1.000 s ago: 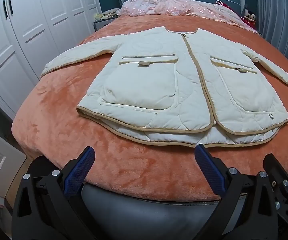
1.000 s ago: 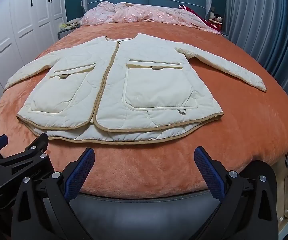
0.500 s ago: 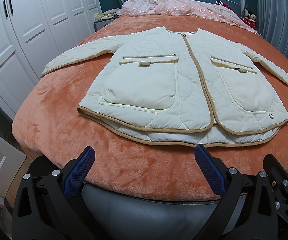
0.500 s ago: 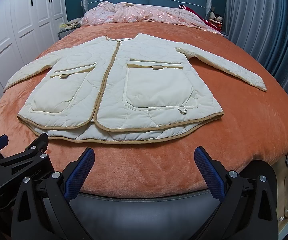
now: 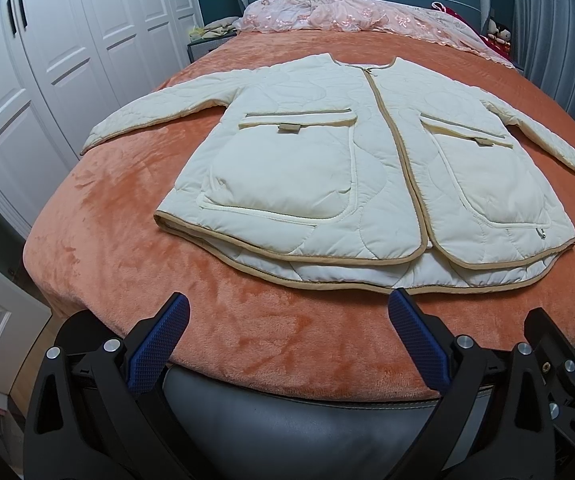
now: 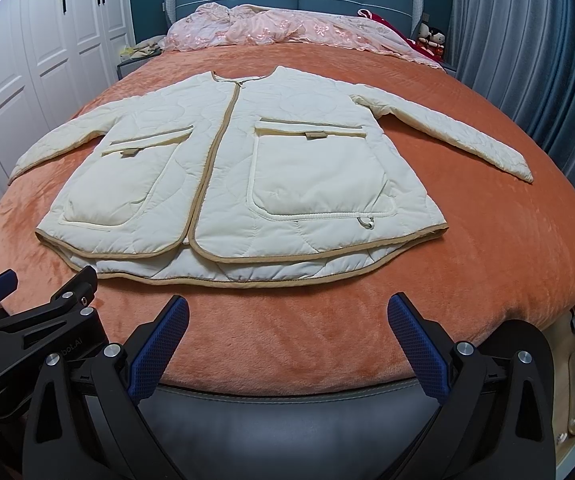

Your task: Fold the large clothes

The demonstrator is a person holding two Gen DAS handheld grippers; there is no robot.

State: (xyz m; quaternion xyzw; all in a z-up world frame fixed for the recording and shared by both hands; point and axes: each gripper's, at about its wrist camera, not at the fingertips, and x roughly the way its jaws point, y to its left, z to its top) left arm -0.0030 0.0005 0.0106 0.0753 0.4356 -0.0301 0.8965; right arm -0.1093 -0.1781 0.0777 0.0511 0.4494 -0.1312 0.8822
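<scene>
Jacket [image 5: 367, 168] flat on bed [image 5: 127, 248], hem toward both grippers, collar away; left gripper [image 5: 287, 332] and right gripper [image 6: 287, 332] wide open, empty, short of hem.

Jacket [image 5: 351, 168] flat on bed [image 5: 247, 340], sleeves spread sideways; bedding heap [image 6: 287, 28] behind jacket, wardrobe [image 5: 67, 60] probably left of bed.
</scene>
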